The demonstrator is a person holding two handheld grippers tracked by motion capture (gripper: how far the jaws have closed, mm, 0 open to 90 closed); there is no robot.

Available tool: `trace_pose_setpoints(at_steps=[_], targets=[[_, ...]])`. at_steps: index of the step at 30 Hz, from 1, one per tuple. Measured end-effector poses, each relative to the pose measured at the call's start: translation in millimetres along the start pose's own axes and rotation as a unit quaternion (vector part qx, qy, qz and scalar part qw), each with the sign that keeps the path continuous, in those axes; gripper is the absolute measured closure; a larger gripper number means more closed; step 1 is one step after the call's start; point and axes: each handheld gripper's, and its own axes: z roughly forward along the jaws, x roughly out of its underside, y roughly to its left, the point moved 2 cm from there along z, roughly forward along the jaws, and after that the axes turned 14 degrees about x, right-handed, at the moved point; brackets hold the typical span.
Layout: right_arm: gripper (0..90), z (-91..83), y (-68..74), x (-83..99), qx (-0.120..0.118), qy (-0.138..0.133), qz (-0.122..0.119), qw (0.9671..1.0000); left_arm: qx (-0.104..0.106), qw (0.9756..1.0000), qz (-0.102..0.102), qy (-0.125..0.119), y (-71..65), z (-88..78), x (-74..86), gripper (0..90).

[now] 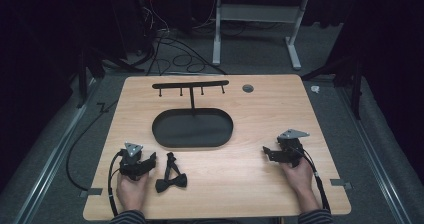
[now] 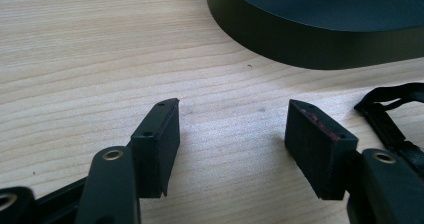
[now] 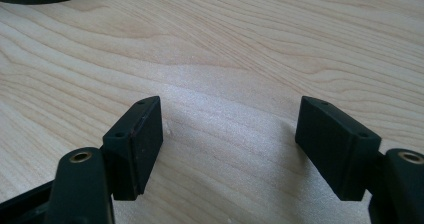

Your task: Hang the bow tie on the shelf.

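1. The bow tie point(image 1: 171, 180) lies flat on the worktop point(image 1: 240, 184), just right of the left gripper point(image 1: 150, 160) and apart from it; its strap point(image 1: 171, 163) runs from the knot toward the tray.
2. In the left gripper view the strap point(image 2: 387, 109) shows at the right edge, outside the right finger point(image 2: 320, 144) and not between the fingers.
3. The left gripper's fingers stand wide apart with only bare wood between them; they hold nothing.
4. The right gripper point(image 1: 270, 153) rests well right of the bow tie, near the tray's right end; its fingers point(image 3: 137, 139) are also spread wide and hold nothing.
5. The tray point(image 1: 192, 129), a dark oval, sits beyond the bow tie at the worktop's middle; its low wall point(image 2: 300, 44) rises close ahead of the left gripper.
6. Nothing can be seen lying in the tray; a thin post stands at its far rim and carries a black bar with hooks point(image 1: 190, 85).
7. Bare wood lies between the bow tie and the right gripper, and between the bow tie and the tray.
8. The bow tie is near the worktop's front edge; a hand point(image 1: 131, 189) grips the left gripper from that side.
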Motion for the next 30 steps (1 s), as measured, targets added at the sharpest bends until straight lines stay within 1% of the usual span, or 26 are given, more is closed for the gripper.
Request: trace_pose_setpoints(at_steps=[5,6,7,8,9,10,11,18,21,23,25,26,27,28,30], targets=[[28.4,0.3,-0.6,-0.1,0.006,0.001,0.006,1.0,0.0,1.0,-0.001,-0.001,-0.2,0.1,0.0,38.8],[25.7,0.2,-0.3,-0.1,0.006,0.002,0.006,1.0,-0.001,1.0,-0.001,-0.001,-0.3,0.1,0.1,38.8],[25.7,0.2,-0.3,-0.1,0.006,0.002,0.006,1.0,-0.001,1.0,-0.001,-0.001,-0.3,0.1,0.1,38.7],[18.1,0.3,0.6,0.0,-0.001,0.004,-0.001,1.0,-0.001,1.0,-0.001,-0.001,-0.4,0.2,0.1,38.7],[14.1,0.5,3.0,0.2,-0.011,0.008,-0.013,0.9998,-0.001,1.0,-0.001,-0.001,-0.4,0.2,0.1,38.6],[14.4,-0.5,6.4,0.5,-0.026,0.006,-0.029,0.9992,-0.001,1.0,-0.001,-0.001,-0.4,0.2,0.1,38.5],[14.4,-0.5,6.9,0.5,-0.027,0.005,-0.03,0.9991,-0.001,1.0,-0.001,-0.001,-0.4,0.2,0.1,38.5],[14.4,-0.5,6.9,0.5,-0.027,0.005,-0.03,0.9992,0.0,1.0,-0.002,-0.001,-0.3,0.2,0.0,38.3],[14.3,-0.4,6.9,0.5,-0.028,0.004,-0.03,0.9992,0.003,1.0,-0.004,0.0,-0.1,0.0,0.0,36.6],[14.4,-0.4,7.0,0.5,-0.028,0.004,-0.03,0.9992,0.002,1.0,-0.001,0.001,-1.1,0.5,0.0,36.3],[14.4,-0.3,7.0,0.5,-0.028,0.003,-0.029,0.9992,0.005,1.0,-0.001,0.0,-0.8,0.4,0.0,36.4],[14.4,-0.4,7.0,0.4,-0.027,0.004,-0.03,0.9992,0.01,0.9999,-0.004,-0.001,0.2,-0.2,0.0,36.9],[14.4,-0.4,7.0,0.4,-0.027,0.004,-0.03,0.9992,0.01,0.9999,-0.004,-0.001,0.2,-0.2,0.0,36.8],[14.4,-0.3,7.0,0.5,-0.028,0.003,-0.029,0.9992,0.013,0.9999,-0.009,-0.005,0.9,-0.5,0.0,36.6],[14.4,-0.4,6.9,0.4,-0.028,0.004,-0.03,0.9992,0.016,0.9998,-0.013,-0.007,1.7,-0.8,0.0,36.6]])
